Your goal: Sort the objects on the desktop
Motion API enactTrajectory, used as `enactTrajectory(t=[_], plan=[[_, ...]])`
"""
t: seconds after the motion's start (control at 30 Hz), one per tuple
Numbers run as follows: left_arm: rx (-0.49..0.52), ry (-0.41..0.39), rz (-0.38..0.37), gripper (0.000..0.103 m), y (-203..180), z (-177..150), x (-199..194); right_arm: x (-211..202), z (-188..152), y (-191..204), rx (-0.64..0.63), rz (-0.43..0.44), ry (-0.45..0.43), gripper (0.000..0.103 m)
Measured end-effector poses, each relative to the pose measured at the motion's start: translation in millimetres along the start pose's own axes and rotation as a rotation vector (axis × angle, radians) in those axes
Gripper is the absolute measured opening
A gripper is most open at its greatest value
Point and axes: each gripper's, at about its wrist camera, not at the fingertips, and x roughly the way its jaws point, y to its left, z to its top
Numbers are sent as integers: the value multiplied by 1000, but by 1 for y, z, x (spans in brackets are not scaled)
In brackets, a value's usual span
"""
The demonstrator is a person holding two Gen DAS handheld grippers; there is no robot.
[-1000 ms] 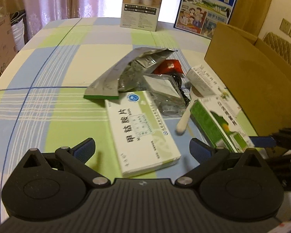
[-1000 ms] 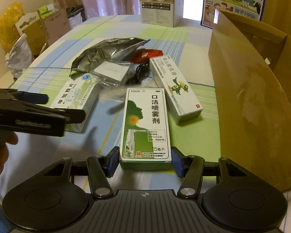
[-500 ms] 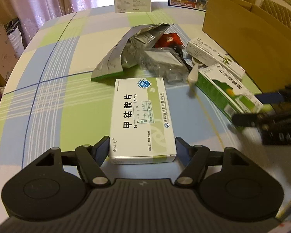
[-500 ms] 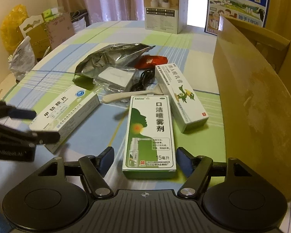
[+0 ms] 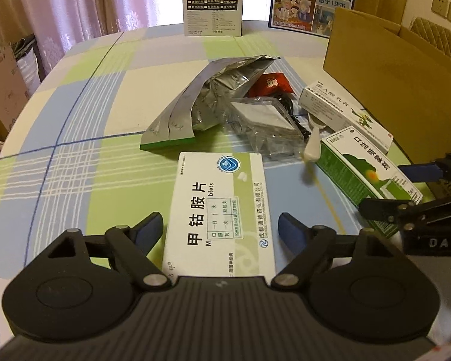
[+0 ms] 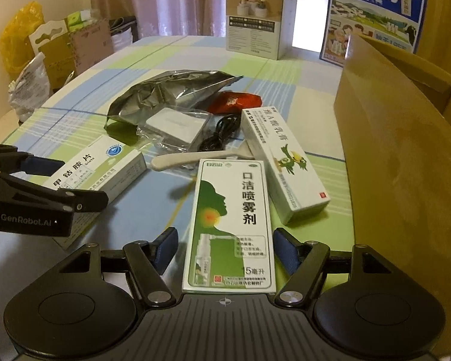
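Left gripper (image 5: 219,230) jaws opening around tablet box (image 5: 222,210) near centre, right gripper (image 6: 225,249) spread astride spray box (image 6: 234,225) – neither pinched – closing off-centre could skid boxes along the table (image 5: 75,150).

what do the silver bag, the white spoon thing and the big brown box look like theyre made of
Silver bag: likely metallised foil, since it is shiny, creased and crumpled. White spoon: probably plastic, smooth and matte off-white, though ceramic cannot be ruled out. Brown box: cardboard, dull tan, with open flaps and a scuffed wall.
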Motion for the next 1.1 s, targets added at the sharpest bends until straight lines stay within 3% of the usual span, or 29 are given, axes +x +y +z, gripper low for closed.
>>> enactTrajectory(t=[0.07,0.1,0.13,0.3,0.57,1.1], plan=[[-3,-4,8,75,2,0,2,1,0,-1,8,-4,-5,64],[-2,-3,10,74,2,1,3,2,0,-2,18,0,-1,53],[-1,-4,7,68,2,1,3,2,0,-3,22,0,3,53],[23,1,23,67,-1,1,1,-9,-4,0,14,-1,-1,53],[27,-19,33,67,-6,2,-25,-52,2,1,38,-22,-82,53],[26,-172,-17,67,-56,18,-133,-171,-2,-26,139,-114,-196,53]])
